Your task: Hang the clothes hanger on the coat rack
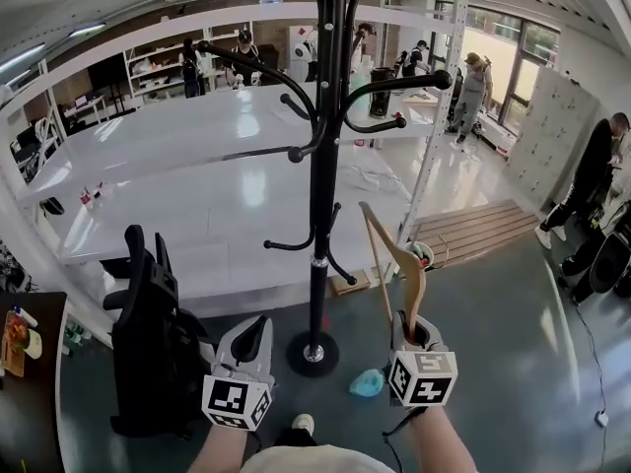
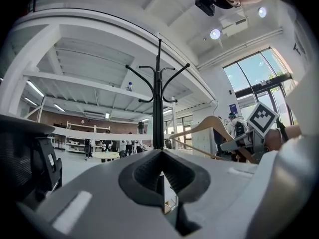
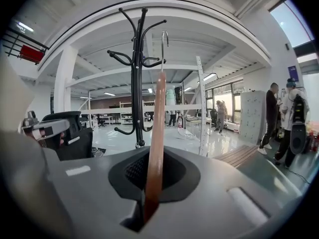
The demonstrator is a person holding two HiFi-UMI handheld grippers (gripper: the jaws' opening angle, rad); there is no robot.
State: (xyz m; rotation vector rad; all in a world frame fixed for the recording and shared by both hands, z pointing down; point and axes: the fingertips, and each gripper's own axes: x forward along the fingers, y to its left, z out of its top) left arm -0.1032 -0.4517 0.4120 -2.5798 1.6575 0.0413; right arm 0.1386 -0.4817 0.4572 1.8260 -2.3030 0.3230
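- Right gripper (image 1: pixel 411 325): fingers clamped on the wooden clothes hanger (image 1: pixel 398 256), which is upright, hook uppermost, beside the coat rack (image 1: pixel 323 166), not touching.
- Left gripper (image 1: pixel 252 341): fingers together, empty.
- Recommended: lift the hook above a rack arm (image 1: pixel 399 83), then lower it on.

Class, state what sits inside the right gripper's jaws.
The right gripper clamps a wooden clothes hanger; its metal hook shows above. The gripped end is hidden by the jaws.
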